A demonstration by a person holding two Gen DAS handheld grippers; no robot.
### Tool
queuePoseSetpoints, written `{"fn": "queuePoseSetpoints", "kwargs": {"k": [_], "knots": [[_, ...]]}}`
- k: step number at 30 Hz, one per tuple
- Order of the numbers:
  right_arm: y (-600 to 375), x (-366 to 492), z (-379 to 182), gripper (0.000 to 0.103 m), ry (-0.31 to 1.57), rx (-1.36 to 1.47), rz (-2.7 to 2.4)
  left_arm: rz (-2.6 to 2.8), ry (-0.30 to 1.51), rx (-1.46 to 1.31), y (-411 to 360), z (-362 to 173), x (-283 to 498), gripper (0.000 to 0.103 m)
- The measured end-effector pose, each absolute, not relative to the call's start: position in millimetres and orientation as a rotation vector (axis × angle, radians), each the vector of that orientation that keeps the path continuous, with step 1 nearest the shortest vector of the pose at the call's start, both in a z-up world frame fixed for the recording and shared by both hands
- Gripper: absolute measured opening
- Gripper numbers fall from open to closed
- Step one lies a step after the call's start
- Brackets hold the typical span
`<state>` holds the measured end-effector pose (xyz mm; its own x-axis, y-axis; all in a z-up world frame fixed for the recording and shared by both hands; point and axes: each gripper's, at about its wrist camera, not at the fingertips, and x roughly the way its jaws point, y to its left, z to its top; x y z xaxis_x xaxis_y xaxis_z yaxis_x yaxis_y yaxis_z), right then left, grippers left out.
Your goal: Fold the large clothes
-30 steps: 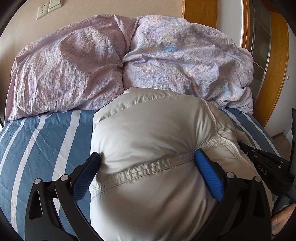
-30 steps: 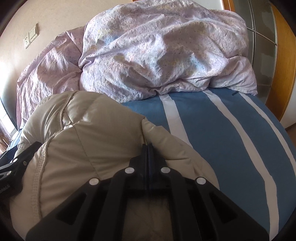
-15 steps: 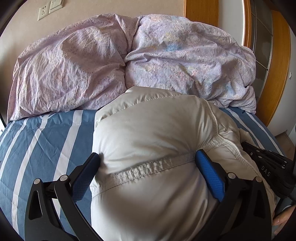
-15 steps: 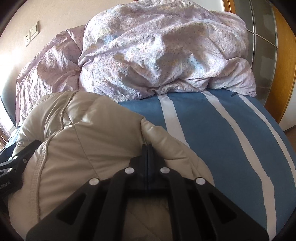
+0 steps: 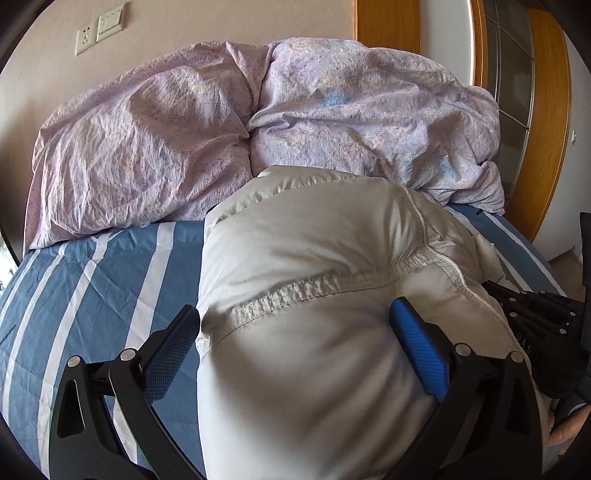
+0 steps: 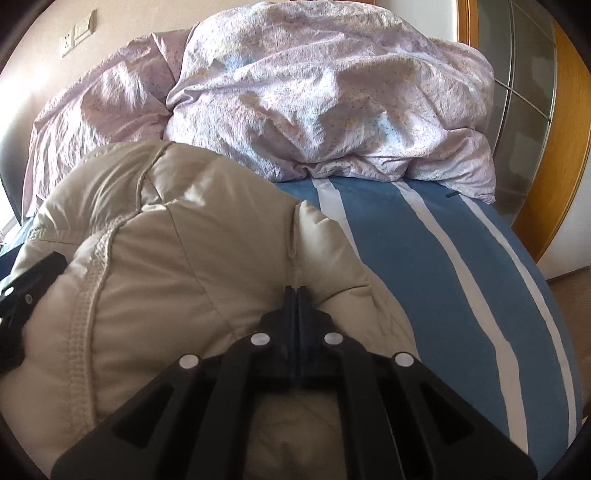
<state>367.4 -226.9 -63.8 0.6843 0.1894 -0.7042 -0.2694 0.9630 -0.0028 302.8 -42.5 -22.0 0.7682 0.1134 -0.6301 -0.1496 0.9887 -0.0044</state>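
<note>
— What are we holding, and what is it made of?

— We are holding one pale beige puffer jacket [image 5: 306, 266], smooth and slightly shiny, padded into soft rounded bulges, with a ridged stitched seam [image 5: 284, 295] crossing it. It is lying bunched on the bed sheet [image 5: 74, 295], a blue cotton with white stripes that is showing fine creases.

— How are our grippers sitting on it?

— Our left gripper [image 5: 295, 332] is standing spread wide, its two blue textured pads either side of the padded bulk; the right-hand pad is denting the fabric, while the left-hand pad is sitting at the jacket's edge, over the sheet. Our right gripper [image 6: 297, 291] is pressed together, pinching a puckered fold of the jacket [image 6: 184, 258] at its tips.

— Which way is the jacket running?

— Its long axis is running away from both grippers, toward the bedding beyond. We are not able to tell collar from hem in this bundle.

— What else is lying ahead?

— Beyond the jacket, one crumpled lilac duvet [image 5: 258, 129] with a faint printed pattern is piling up in two wrinkled mounds against the wall. To the right of the grippers a curved wooden frame [image 5: 546, 129] is arching round a glass panel. Two white wall plates [image 5: 98, 31] are sitting up to the left.
</note>
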Motion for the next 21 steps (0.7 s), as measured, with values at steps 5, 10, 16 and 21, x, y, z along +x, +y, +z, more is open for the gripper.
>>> {"fn": "queuePoseSetpoints", "kwargs": {"k": [5,10,16,21], "knots": [[-229,370,-74,0.002,0.769,-0.096,0.262,0.155,0.670,-0.066,-43,-29,305,0.102],[-227,370,-73,0.002,0.772,-0.105,0.254,0.157,0.669,-0.075,-42,-28,304,0.102],[-240,357,-44,0.058,0.811,-0.061,0.260,0.062,0.695,-0.200,-18,-14,278,0.102],[-287,347,-10,0.092,0.781,0.085,0.277,-0.088,0.730,-0.342,15,-7,259,0.102]]}}
